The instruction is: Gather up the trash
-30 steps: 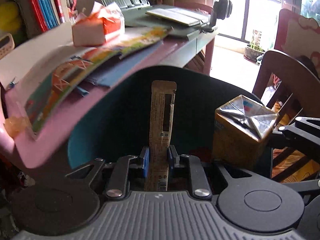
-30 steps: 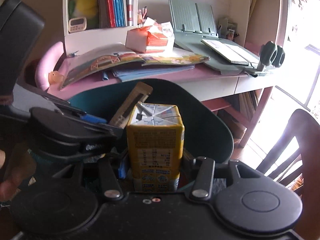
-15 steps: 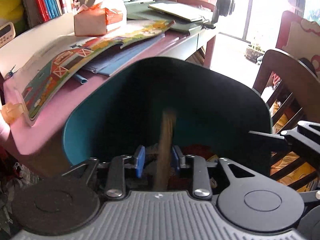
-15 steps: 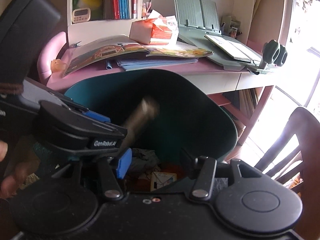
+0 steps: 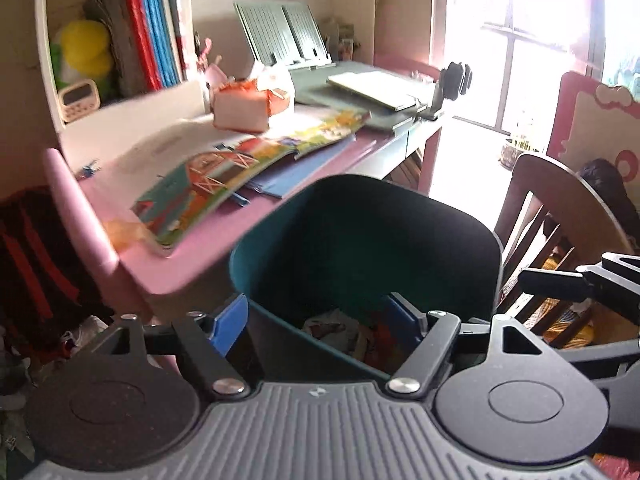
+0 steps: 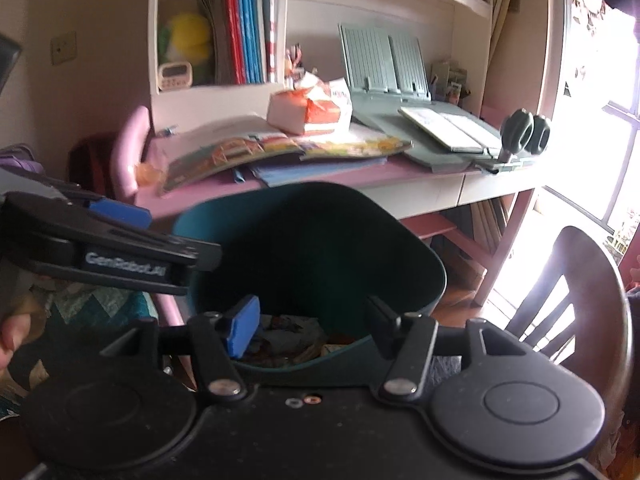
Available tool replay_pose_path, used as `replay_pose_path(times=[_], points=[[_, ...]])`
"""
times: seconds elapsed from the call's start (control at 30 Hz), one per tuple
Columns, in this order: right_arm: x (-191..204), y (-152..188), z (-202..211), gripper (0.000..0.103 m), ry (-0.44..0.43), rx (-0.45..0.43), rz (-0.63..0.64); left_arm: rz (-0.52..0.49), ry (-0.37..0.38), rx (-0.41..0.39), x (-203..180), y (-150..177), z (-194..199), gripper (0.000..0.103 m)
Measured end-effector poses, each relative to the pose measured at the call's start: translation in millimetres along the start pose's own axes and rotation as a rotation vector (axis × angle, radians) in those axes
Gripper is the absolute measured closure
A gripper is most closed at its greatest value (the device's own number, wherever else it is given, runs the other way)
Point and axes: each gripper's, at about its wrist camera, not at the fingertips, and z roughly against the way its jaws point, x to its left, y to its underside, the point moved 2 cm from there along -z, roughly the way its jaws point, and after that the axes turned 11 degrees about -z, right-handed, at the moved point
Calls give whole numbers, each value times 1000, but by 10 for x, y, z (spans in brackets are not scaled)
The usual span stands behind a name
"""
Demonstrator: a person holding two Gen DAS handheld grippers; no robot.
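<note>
Both grippers are held over the teal trash bin (image 5: pixel 360 236), which stands on the floor just in front of the pink bench (image 5: pixel 224 224). Left gripper (image 5: pixel 318 320): fingers spread wide, blue pads (image 5: pixel 230 322) apart, nothing between them; the bin's near rim runs across the gap. Right gripper (image 6: pixel 310 322): fingers likewise wide apart and empty, one blue pad visible on its left finger (image 6: pixel 242 326), the other finger dark. In the right wrist view the left gripper enters from the left edge at rim level. Trash (image 6: pixel 288 338) lies in the bottom of the bin: crumpled paper and wrappers, with a small carton corner showing at the right side of the pile; single items are hard to separate in the shadow. The left wrist view shows the same pile (image 5: pixel 340 330) between its fingers. On the bench: an open picture book (image 5: pixel 244 172) over blue folders, an orange-and-white tissue pack (image 5: pixel 248 106) behind it, and a grey book stand (image 6: pixel 404 76) at the right. A wooden chair (image 6: pixel 572 300) stands to the right of the bin.
</note>
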Motion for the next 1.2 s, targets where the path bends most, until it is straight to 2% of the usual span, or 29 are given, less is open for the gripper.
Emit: replay_pose_path(times=[0.27,0.33,0.57,0.63,0.7,1.03,1.2], points=[[117,50,440,44,-6,-44,23,10,-17,-61,46,203,611,27],[123,74,534,43,-9,-53,21,10,-19,-78,55,255,751,21],[132,150,850,43,-42,-81,-13,0,-15,-134,35,463,1189,19],[143,168,944,43,-57,-88,-23,0,-10,-147,24,522,1292,7],[161,188,1037,43,-72,-93,-30,4,-11,-168,20,583,1398,1],[324,223,1336,42,-133,-77,-38,36,15,-173,62,756,1628,1],[356,236,1397,42,-133,-78,-37,34,8,-175,70,779,1669,1]])
